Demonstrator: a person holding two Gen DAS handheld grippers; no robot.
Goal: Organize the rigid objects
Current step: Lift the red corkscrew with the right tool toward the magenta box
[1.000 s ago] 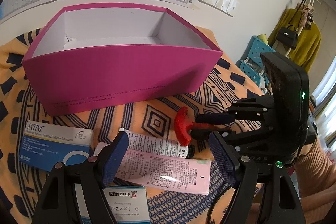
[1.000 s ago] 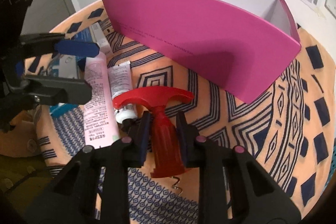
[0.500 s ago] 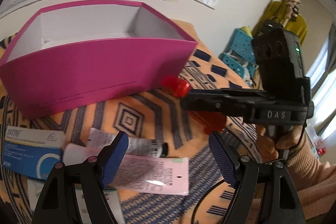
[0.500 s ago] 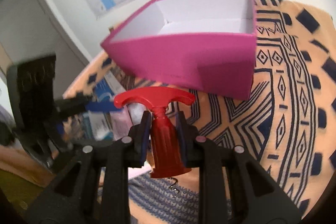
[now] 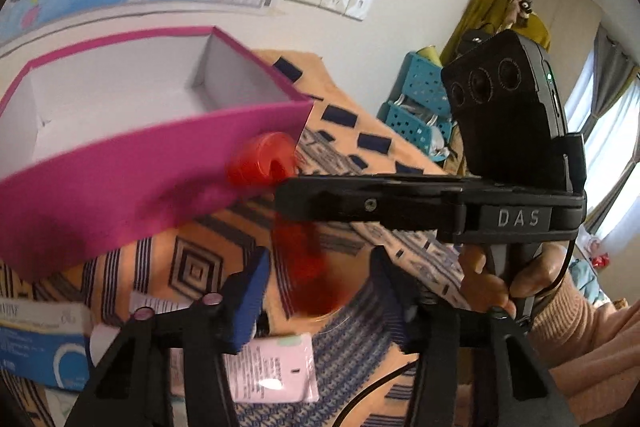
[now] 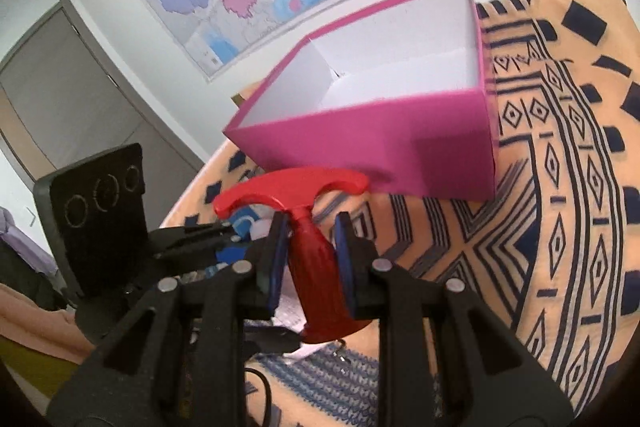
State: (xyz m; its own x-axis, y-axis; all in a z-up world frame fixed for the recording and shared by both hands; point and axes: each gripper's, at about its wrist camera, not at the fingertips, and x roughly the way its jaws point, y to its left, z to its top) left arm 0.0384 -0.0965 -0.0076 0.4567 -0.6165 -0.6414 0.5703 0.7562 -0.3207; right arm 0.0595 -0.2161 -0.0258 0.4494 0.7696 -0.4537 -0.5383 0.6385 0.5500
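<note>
Now, through the left wrist view, we see that our right gripper point(image 5: 288, 205) has risen off the cloth and crosses the middle of the frame, where a second ago it sat low at the right edge over the tubes. The red corkscrew point(image 5: 266, 161) it carries is a blur against the lower right corner of the pink box point(image 5: 120, 195), its body smeared below the black finger. Our left gripper point(image 5: 320, 287) hangs at the bottom of the frame with its fingers spread wide and nothing between them; the pink tube point(image 5: 280, 367) and the blue-and-white carton point(image 5: 40, 351) lie on the patterned cloth point(image 5: 192, 251) beneath it at lower left, untouched.

Through the right wrist view, the right gripper point(image 6: 310, 255) has its blue pads pressed on either side of the corkscrew point(image 6: 316, 267), holding the bell-shaped body with the T-handle upward, at lower centre. The box point(image 6: 360, 147) now fills the upper middle of the frame with its white inside showing, whereas a second ago we looked at its side from table height. The left gripper point(image 6: 200, 239) sits at the left edge, fingers apart.

We judge the lift done and the carry under way: the corkscrew is off the table, near the box's front wall but not yet over the opening, so clearing the rim is next.
</note>
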